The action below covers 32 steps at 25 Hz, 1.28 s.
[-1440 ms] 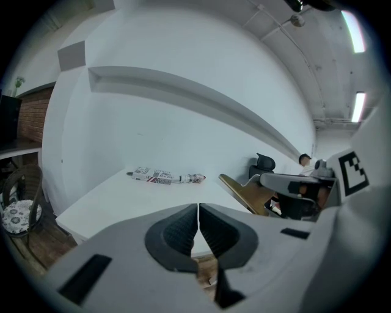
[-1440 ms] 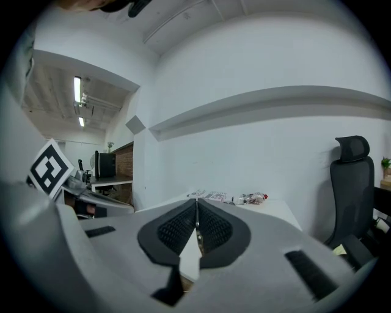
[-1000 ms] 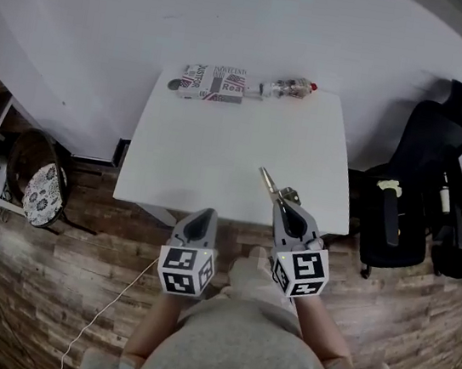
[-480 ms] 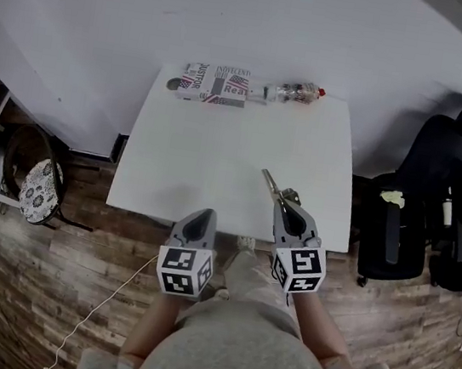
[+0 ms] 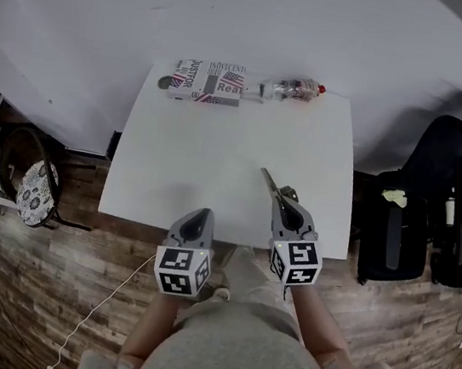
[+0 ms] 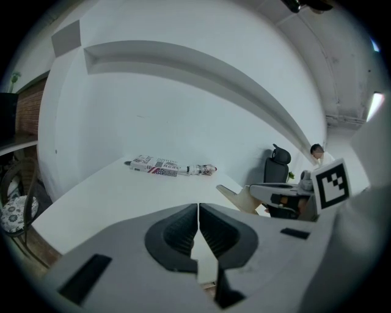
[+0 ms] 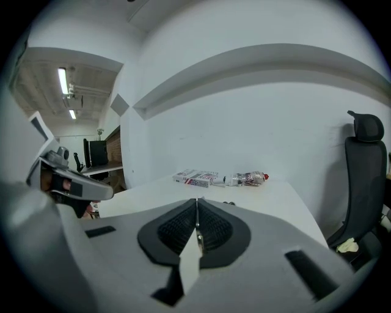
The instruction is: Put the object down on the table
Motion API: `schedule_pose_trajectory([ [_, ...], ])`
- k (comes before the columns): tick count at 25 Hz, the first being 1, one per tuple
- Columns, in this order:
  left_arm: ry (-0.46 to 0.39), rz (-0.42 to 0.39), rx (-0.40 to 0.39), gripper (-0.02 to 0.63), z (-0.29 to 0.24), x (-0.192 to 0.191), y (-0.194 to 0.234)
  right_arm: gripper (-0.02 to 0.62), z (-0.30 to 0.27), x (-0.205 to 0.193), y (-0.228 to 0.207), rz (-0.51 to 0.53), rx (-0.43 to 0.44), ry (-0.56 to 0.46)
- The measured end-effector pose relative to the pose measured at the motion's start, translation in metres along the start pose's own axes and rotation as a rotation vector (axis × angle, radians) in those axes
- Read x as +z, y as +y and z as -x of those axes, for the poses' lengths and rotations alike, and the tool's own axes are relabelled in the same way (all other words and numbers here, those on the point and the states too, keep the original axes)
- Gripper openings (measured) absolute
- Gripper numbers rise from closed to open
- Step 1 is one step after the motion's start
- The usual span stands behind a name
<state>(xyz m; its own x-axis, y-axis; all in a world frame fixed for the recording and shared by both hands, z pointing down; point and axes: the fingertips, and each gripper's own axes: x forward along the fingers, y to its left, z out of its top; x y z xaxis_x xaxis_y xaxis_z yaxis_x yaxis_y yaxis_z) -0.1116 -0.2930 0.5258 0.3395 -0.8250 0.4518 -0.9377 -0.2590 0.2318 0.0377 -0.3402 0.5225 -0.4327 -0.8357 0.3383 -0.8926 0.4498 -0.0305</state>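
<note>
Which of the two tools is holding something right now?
The right tool: a thin metal object sticks out from its shut jaws over the table. The left tool is shut on nothing.

Soft, even light fills all three views, and colours look muted. The white table [image 5: 219, 152] is the brightest surface, with a faint, soft-edged shadow at its near edge. Ceiling tubes [image 7: 63, 81] glow far left of the table. Fisheye bending curves the walls behind the table. The gripper views' corners go black and their close foreground looks soft.
</note>
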Motion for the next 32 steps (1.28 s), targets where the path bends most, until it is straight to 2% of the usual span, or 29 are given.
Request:
schedule_pose_trajectory([
  [23, 0.039, 0.007, -0.001, 0.009, -0.035, -0.004, 0.001, 0.008, -0.055, -0.054, -0.030, -0.018, -0.005, 0.146],
  [32, 0.038, 0.009, 0.001, 0.009, -0.037, -0.003, 0.001, 0.009, -0.064, -0.062, -0.033, -0.015, -0.005, 0.171],
])
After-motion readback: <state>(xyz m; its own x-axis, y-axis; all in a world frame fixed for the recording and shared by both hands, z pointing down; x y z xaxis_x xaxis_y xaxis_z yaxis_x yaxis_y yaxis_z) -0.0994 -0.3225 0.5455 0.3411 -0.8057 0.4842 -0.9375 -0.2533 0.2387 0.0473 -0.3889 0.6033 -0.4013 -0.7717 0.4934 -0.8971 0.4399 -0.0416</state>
